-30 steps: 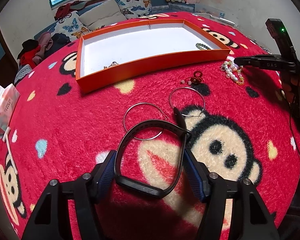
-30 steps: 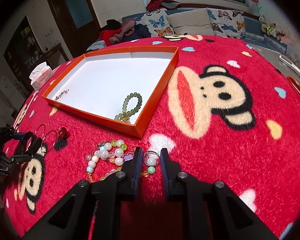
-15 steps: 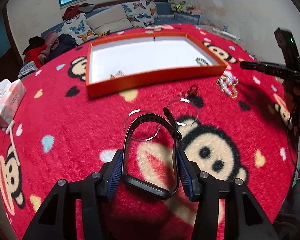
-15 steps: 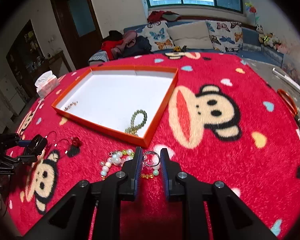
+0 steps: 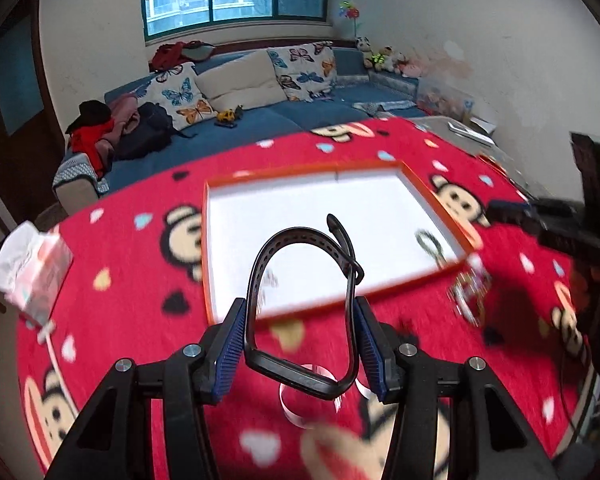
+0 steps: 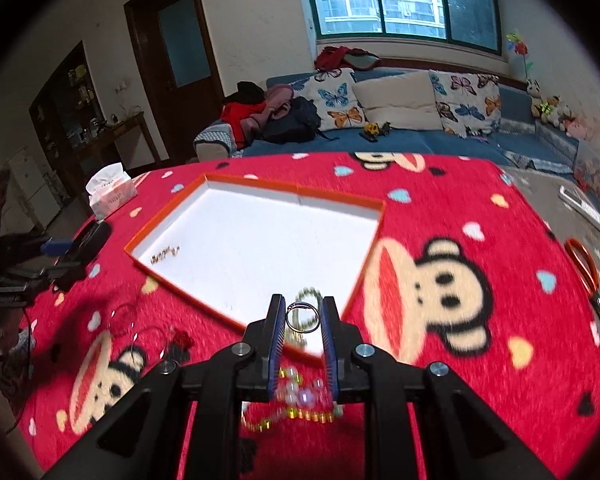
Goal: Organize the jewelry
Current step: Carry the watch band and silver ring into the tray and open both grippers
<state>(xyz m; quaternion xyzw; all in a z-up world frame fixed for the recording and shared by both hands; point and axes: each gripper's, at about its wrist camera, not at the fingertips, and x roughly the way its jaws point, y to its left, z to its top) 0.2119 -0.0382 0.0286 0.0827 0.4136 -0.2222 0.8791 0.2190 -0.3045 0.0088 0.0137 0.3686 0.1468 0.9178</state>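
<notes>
My left gripper (image 5: 300, 344) is shut on a black wristband (image 5: 306, 304) and holds it in the air before the near wall of the orange tray (image 5: 340, 300). My right gripper (image 6: 302, 320) is shut on a silver ring (image 6: 302, 318), lifted above the near corner of the orange tray (image 6: 180, 284). The tray holds a green bead bracelet (image 5: 430, 242) and a small gold chain (image 6: 164, 256). A pearl and bead bracelet (image 6: 300, 396) lies on the blanket under my right gripper. Silver hoops (image 5: 304, 396) lie under my left gripper.
A red monkey-print blanket (image 6: 440, 208) covers the table. A tissue box (image 6: 110, 194) stands at its far left edge. Orange scissors (image 6: 588, 276) lie at the right edge. A red charm (image 6: 180, 338) and the hoops (image 6: 140, 332) lie left of my right gripper. A sofa stands behind.
Both grippers have risen from the blanket with their loads and moved toward the tray. The wristband and the ring are now off the blanket.
</notes>
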